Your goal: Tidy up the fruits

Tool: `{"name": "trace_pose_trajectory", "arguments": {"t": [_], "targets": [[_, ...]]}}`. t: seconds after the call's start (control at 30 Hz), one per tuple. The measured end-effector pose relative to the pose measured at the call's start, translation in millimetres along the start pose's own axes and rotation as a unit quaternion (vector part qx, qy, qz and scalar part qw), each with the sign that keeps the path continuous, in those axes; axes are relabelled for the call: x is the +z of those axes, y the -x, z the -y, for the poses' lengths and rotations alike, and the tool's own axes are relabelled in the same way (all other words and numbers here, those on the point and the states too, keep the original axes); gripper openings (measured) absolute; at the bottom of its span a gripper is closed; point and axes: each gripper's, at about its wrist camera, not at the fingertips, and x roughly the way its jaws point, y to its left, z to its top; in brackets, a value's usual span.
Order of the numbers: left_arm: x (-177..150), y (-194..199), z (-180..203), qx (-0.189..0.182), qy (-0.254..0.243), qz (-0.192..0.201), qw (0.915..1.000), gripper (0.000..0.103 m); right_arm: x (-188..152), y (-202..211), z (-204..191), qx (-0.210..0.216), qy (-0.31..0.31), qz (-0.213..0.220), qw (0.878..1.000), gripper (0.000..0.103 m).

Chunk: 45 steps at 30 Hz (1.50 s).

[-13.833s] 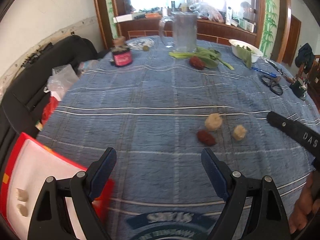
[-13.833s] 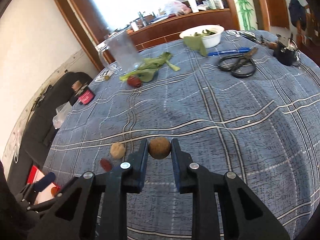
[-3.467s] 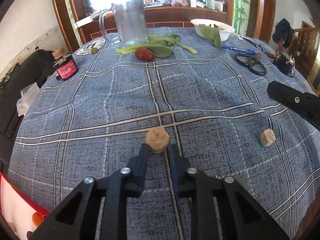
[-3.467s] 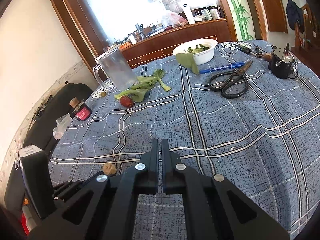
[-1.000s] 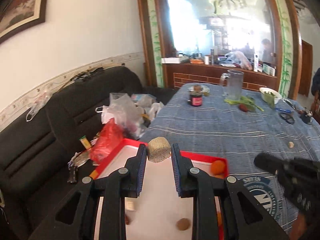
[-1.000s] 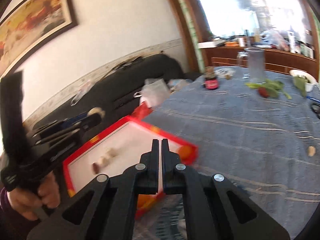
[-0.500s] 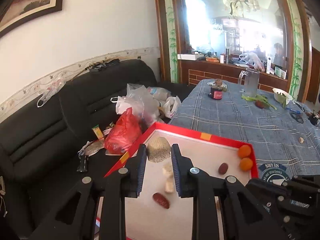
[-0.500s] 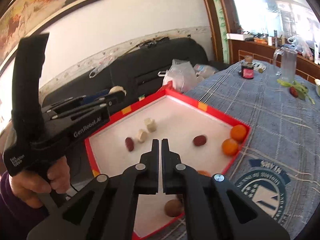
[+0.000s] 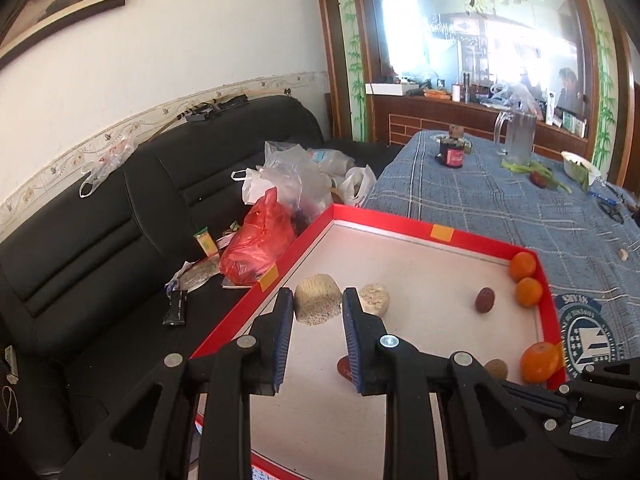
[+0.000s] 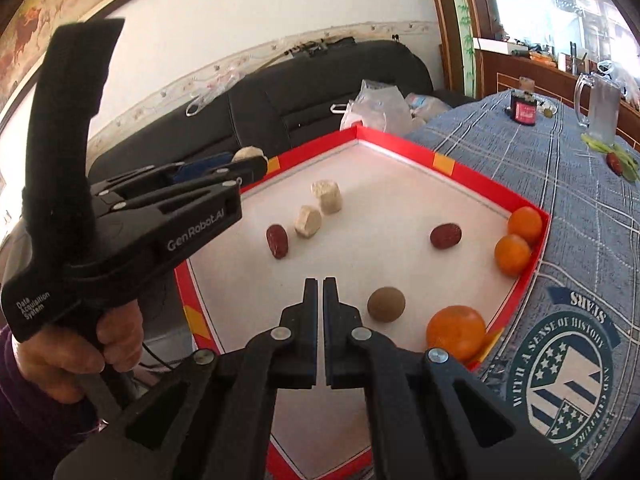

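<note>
Left gripper point(image 9: 316, 312) is clamped on a beige fruit chunk point(image 9: 318, 299), held over the far-left part of the red tray point(image 9: 400, 227). Half a second ago the chunk hung higher, above the tray's far corner; now it is lower and nearer the floor, just beside a second beige piece point(image 9: 374, 299) at its 3 o'clock. Whether the held chunk touches the tray floor cannot be told from the left wrist view. In the right wrist view the chunk point(image 10: 249, 155) shows at the left gripper's tip, off the tray's 9 o'clock edge (fisheye skews this).

Right gripper point(image 10: 323, 312) is closed on nothing and hovers over the tray's near side. Already inside the tray: two beige pieces point(image 10: 316, 210), two dark red dates point(image 10: 445, 236), a brown round fruit point(image 10: 386, 304), three oranges point(image 10: 512, 254) along the 3 o'clock wall.

Judged: the carry is done and release comes next, grouping beige with beige. One small beige bit point(image 9: 622, 255) lies on the blue tablecloth point(image 9: 520, 208) at 2 o'clock, and a red fruit point(image 9: 536, 179) lies by the greens, so the task is not finished.
</note>
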Motion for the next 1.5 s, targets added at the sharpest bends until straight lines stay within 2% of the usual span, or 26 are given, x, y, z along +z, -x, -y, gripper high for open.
{"name": "trace_pose_trajectory", "arguments": {"t": [0.33, 0.5, 0.6, 0.7, 0.73, 0.87, 1.0, 1.17, 1.2, 1.3, 1.37, 1.5], "targets": [[-9, -18, 7, 0.022, -0.024, -0.026, 0.9991, 0.025, -17, -16, 0, -0.003, 0.005, -0.046, 0.999, 0.004], [-12, -24, 8, 0.044, -0.032, -0.044, 0.9975, 0.027, -16, -14, 0, -0.004, 0.007, -0.052, 0.999, 0.004], [-9, -19, 7, 0.058, -0.03, -0.04, 0.9971, 0.05, -16, -10, 4, -0.006, 0.002, -0.053, 0.999, 0.004], [-1, -7, 9, 0.065, -0.026, -0.021, 0.9973, 0.061, -13, 4, 13, -0.003, -0.008, -0.033, 0.999, 0.004], [4, -1, 10, 0.061, -0.021, -0.015, 0.9978, 0.067, -11, 11, 16, -0.004, -0.013, -0.023, 1.0, 0.004], [25, 28, 25, 0.027, -0.016, 0.02, 0.9993, 0.079, -3, 50, 39, -0.026, -0.037, 0.027, 0.999, 0.005], [43, 59, 58, -0.025, -0.033, 0.059, 0.9974, 0.08, 0, 98, 69, -0.071, -0.074, 0.077, 0.992, 0.005], [55, 80, 104, -0.079, -0.058, 0.078, 0.9921, 0.081, -9, 159, 106, -0.137, -0.118, 0.126, 0.976, 0.006], [57, 84, 113, -0.09, -0.063, 0.079, 0.9909, 0.081, -12, 169, 112, -0.145, -0.126, 0.131, 0.973, 0.008], [61, 92, 137, -0.115, -0.072, 0.079, 0.9875, 0.081, -25, 199, 128, -0.173, -0.153, 0.155, 0.961, 0.031], [62, 98, 153, -0.128, -0.078, 0.081, 0.9855, 0.081, -31, 215, 139, -0.184, -0.166, 0.17, 0.954, 0.04], [63, 103, 176, -0.14, -0.091, 0.083, 0.9825, 0.081, -43, 238, 154, -0.205, -0.181, 0.186, 0.944, 0.042]]}}
